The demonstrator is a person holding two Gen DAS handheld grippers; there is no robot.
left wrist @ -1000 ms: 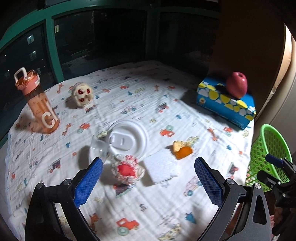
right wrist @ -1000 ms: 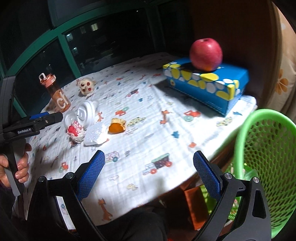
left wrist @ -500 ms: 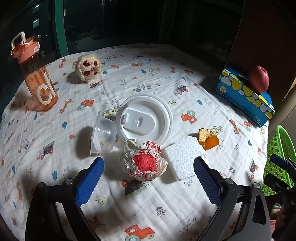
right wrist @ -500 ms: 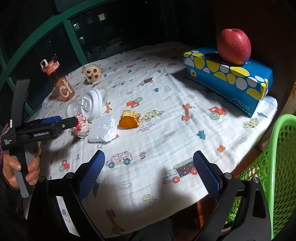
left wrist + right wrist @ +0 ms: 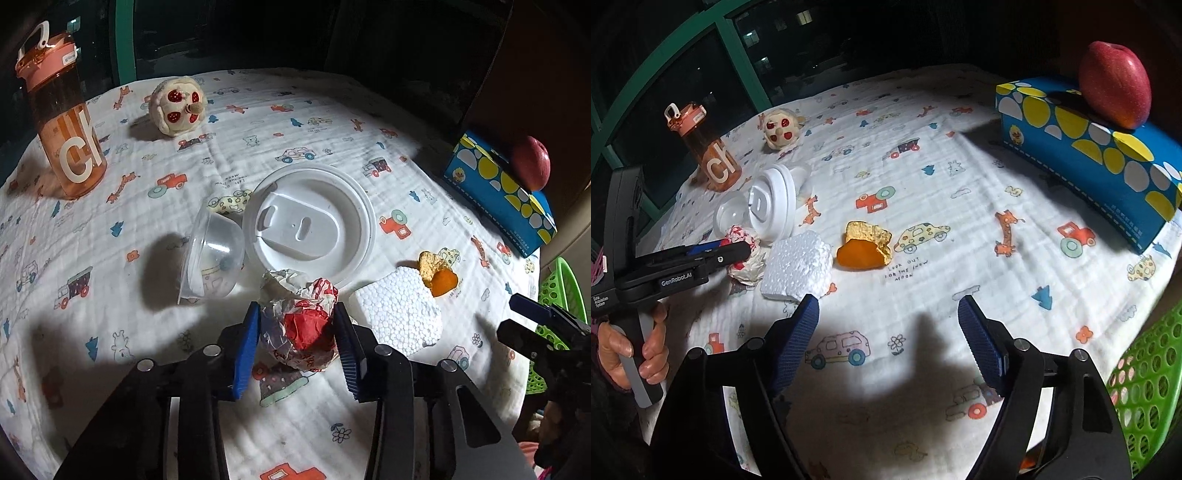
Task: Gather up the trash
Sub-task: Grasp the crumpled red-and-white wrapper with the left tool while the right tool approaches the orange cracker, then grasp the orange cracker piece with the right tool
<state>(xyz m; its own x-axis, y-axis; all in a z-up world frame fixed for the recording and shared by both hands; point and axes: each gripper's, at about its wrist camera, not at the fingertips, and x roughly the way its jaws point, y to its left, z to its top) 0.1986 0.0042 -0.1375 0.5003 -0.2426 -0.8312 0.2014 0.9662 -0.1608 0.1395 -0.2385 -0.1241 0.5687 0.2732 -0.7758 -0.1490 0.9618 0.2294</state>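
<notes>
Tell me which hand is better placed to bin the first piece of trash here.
Left, probably. Its tongs are closing around the crumpled wrapper, pads at both sides. The right tongs are closing over bare cloth short of the foam chunk, though nearer the green basket.

Crumpled red-white wrapper beside foam chunk

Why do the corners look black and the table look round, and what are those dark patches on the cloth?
Left wrist view: the fisheye lens blackens the corners and bulges the tablecloth; the left gripper, closing around the crumpled wrapper, casts a shadow nearby. Right wrist view: same curving, bending the window frame; the right gripper, closing on nothing, shadows the cloth; the apple stays sharp.
</notes>
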